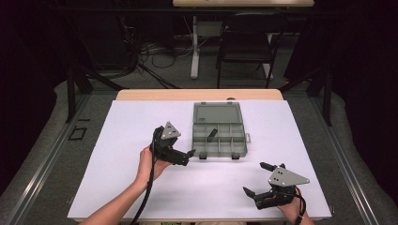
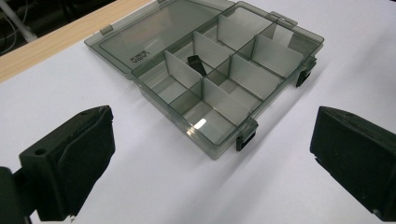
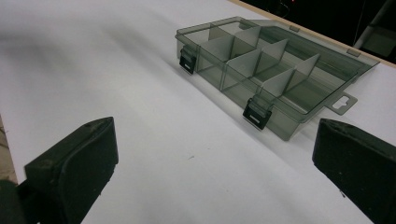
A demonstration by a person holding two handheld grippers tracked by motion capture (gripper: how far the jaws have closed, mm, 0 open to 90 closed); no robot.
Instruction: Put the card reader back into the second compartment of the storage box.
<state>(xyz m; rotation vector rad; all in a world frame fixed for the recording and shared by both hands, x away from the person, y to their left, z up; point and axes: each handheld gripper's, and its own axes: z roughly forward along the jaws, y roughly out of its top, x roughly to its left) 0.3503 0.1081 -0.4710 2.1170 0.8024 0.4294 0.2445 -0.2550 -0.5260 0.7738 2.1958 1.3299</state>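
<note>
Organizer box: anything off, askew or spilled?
Nothing spilled or damaged. The organizer box sits square on the table, lid laid flat open. One small black piece leans tilted in a middle compartment; the other compartments look empty. Left gripper and right gripper are both open, clear of the box.

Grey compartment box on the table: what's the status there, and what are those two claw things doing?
Left gripper open, near box corner. Right gripper open, holding nothing. Box lid open, small black piece inside. Nothing in the way.
</note>
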